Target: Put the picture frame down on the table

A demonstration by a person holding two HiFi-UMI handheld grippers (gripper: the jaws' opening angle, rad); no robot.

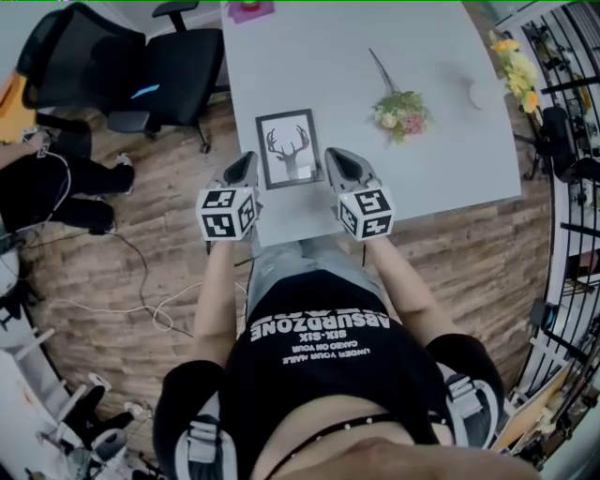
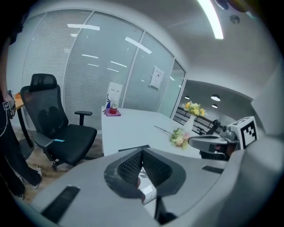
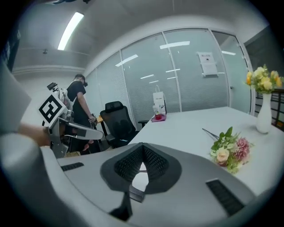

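Seen from the left hand-held gripper, the picture frame is nearly all hidden behind the closed jaws, with only a dark edge and a pale sliver showing. Under the right hand-held gripper a white patch shows, too small to tell whether it is frame or bench. In the head view the pink object at the bench's far edge is cut off by the top border, and the person at far left by the side.
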